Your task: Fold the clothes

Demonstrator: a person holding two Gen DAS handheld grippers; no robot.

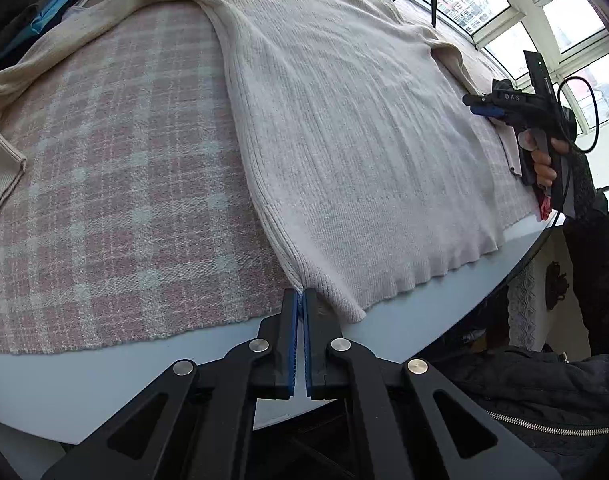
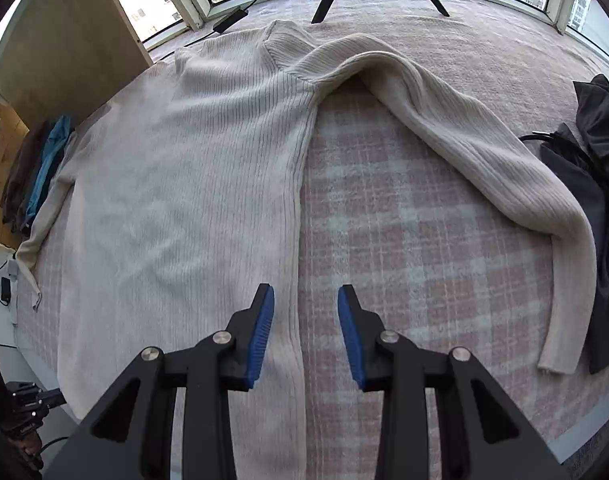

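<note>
1. The cream ribbed sweater [image 2: 176, 184] lies flat on the pink plaid blanket [image 2: 416, 240], hem near, collar far, both sleeves spread out to the sides
2. The left gripper [image 1: 302, 300] is closed to a narrow slit at the near left hem corner [image 1: 304, 280]; whether any knit is pinched between the pads I cannot tell
3. The right gripper [image 2: 306, 300] is spread wide, straddling the sweater's right side seam [image 2: 300, 240] close to the hem
4. Judged step: seizing both near corners to start a fold
5. To do it well, lower the right jaws so both layers of the seam sit deep between the pads before closing
6. Lift both corners evenly so the ribbing does not stretch or skew, keeping the right sleeve [image 2: 484, 152] from dragging
</note>
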